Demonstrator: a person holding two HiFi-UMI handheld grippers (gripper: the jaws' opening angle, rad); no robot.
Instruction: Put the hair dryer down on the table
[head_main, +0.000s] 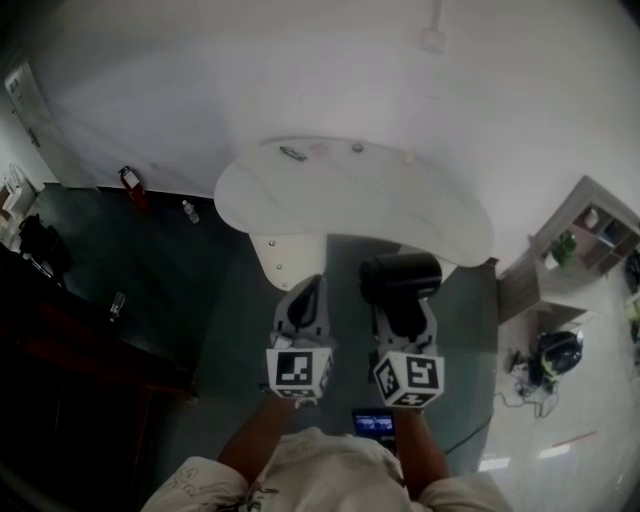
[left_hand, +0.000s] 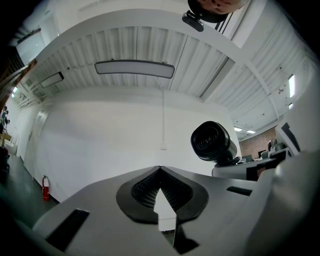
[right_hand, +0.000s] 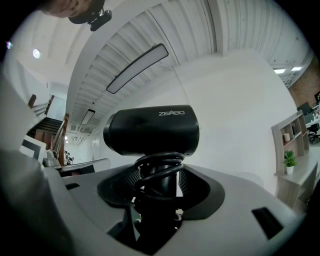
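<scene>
A black hair dryer (head_main: 400, 278) stands upright in my right gripper (head_main: 405, 312), whose jaws are shut on its handle, with the cord coiled round that handle. In the right gripper view the dryer's barrel (right_hand: 152, 130) lies crosswise above the right gripper (right_hand: 159, 186). My left gripper (head_main: 308, 292) is beside it on the left, shut and empty; its tips meet in the left gripper view (left_hand: 160, 172), where the hair dryer (left_hand: 214, 141) shows at the right. Both grippers hang in the air short of the white rounded table (head_main: 350, 205).
Three small items (head_main: 293, 153) lie along the table's far edge. A shelf unit (head_main: 590, 235) and a dark bundle (head_main: 555, 352) on the floor are at the right. A fire extinguisher (head_main: 131, 185), a bottle (head_main: 190, 211) and a dark desk (head_main: 60, 330) are at the left.
</scene>
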